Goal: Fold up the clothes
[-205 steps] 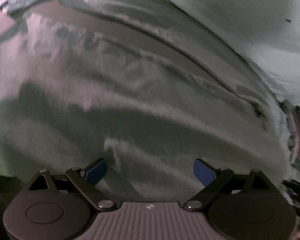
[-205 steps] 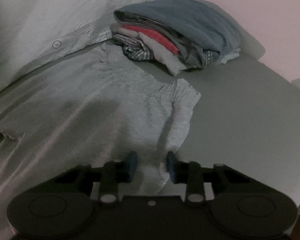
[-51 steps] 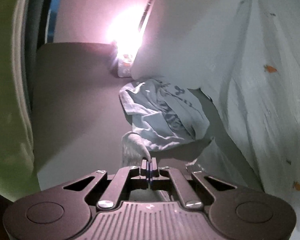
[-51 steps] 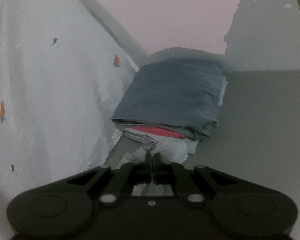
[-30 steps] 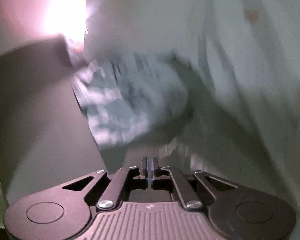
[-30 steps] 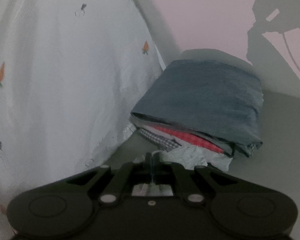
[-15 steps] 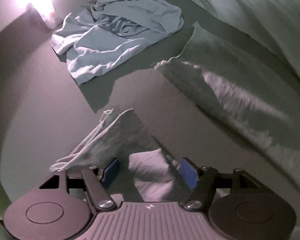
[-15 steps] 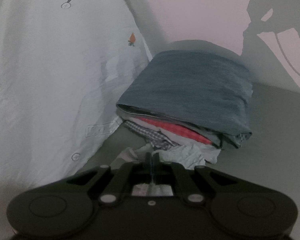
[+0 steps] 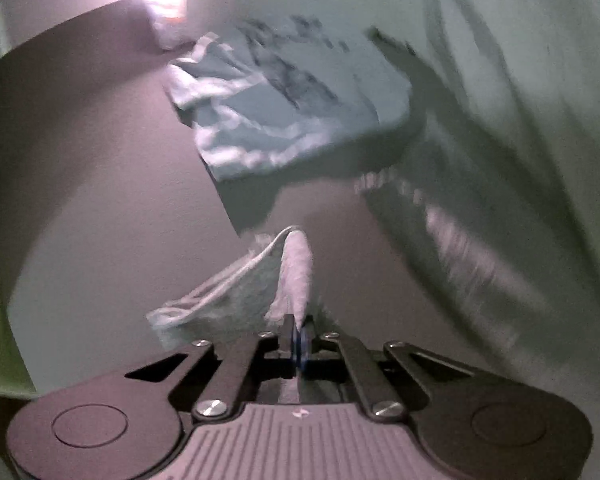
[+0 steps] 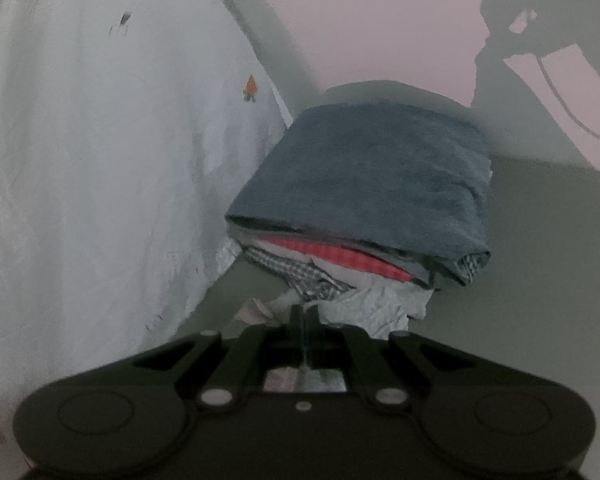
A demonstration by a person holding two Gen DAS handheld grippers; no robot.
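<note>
Left gripper (image 9: 299,334) has just snapped its jaws together, and a fold of the pale grey garment (image 9: 236,292) is pinched between them, the cloth bunching up ahead over the grey bed (image 9: 100,168). Beyond it lies a crumpled light blue shirt (image 9: 292,108), blurred. Right gripper (image 10: 303,322) has its jaws tight too, a thin edge of pale cloth (image 10: 364,308) nipped between them, just in front of the folded stack (image 10: 364,196) with its blue-grey top layer, beside the white carrot-print sheet (image 10: 100,160).
</note>
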